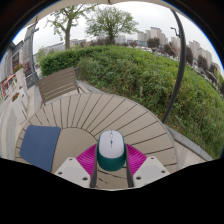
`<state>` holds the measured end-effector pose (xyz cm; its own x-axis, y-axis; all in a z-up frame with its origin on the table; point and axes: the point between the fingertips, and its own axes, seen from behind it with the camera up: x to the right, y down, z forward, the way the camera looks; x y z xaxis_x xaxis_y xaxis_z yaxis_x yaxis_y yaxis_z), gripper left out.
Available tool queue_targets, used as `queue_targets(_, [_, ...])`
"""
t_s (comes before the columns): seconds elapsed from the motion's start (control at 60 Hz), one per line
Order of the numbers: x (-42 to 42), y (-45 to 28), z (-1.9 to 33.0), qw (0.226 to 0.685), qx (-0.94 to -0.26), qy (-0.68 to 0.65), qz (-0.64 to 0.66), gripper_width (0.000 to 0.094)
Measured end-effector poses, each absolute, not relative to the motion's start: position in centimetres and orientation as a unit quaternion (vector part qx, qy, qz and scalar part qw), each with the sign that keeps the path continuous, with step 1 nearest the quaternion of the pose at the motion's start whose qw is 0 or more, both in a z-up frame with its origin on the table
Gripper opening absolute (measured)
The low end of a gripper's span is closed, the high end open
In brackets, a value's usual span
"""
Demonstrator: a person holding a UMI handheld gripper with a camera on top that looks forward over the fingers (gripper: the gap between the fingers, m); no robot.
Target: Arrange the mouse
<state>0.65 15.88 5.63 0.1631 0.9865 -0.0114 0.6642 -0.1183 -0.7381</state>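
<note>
Item: a white and grey rounded plastic computer mouse with a teal band across its back (111,149). It sits on a round table of pale wooden slats (105,112), near the table's edge closest to us, nose pointing toward the table's centre.

Holder: our two-finger gripper (111,160) with white finger bodies and magenta pads. We see a pad (88,159) against each flank of the mouse, with no gap visible, so we judge the fingers clamped on the mouse. Whether the mouse is borne by the table or lifted just off it, we cannot tell.

On the table, to the left of the mouse: a dark blue rectangular mat (40,146) lying flat, well apart from the mouse, likely the place meant for it.

Beyond the table: a slatted wooden chair (58,83); past that a green hedge and grass slope (150,75), a dark thin lamp post (180,60), trees and distant buildings.

Risks, as we judge them:
- The mouse's flanks are curved and smooth; a hold set low or toward the tail could let it pivot or squirt forward.
- The gaps between slats could catch the mouse's underside if we drag rather than lift.
- The table's near edge is close; a release here could tip the mouse off.
- Setting it down askew on the mat's border would leave it rocking.
</note>
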Motion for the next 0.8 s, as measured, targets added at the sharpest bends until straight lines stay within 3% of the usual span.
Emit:
queue_targets(0.083, [-1.7, 10.7, 10.1, 0.304, -0.677, -0.599, 0.301, 0.0421])
queue_targets(0.217, [-3.8, 0.8, 13.3, 0.282, -0.649, -0.615, 0.348, 0.0420])
queue_targets(0.4, [-5.9, -10.8, 7.7, 0.240, -0.662, -0.632, 0.323, 0.0422])
queue_targets(0.55, [-5.8, -15.5, 1.4, 0.234, -0.679, -0.634, 0.288, 0.0445])
queue_targets(0.667, [-4.9, -15.8, -1.1, 0.245, -0.682, -0.633, 0.272, 0.0525])
queue_targets(0.683, [-5.0, -15.8, -1.0, 0.248, -0.680, -0.634, 0.272, 0.0568])
queue_targets(0.733, [-4.2, -14.9, -0.6, 0.260, -0.689, -0.629, 0.251, 0.0834])
queue_targets(0.75, [-3.9, -14.7, -0.4, 0.262, -0.691, -0.628, 0.242, 0.0866])
queue_targets(0.8, [-3.0, -14.1, 0.6, 0.270, -0.700, -0.622, 0.225, 0.0830])
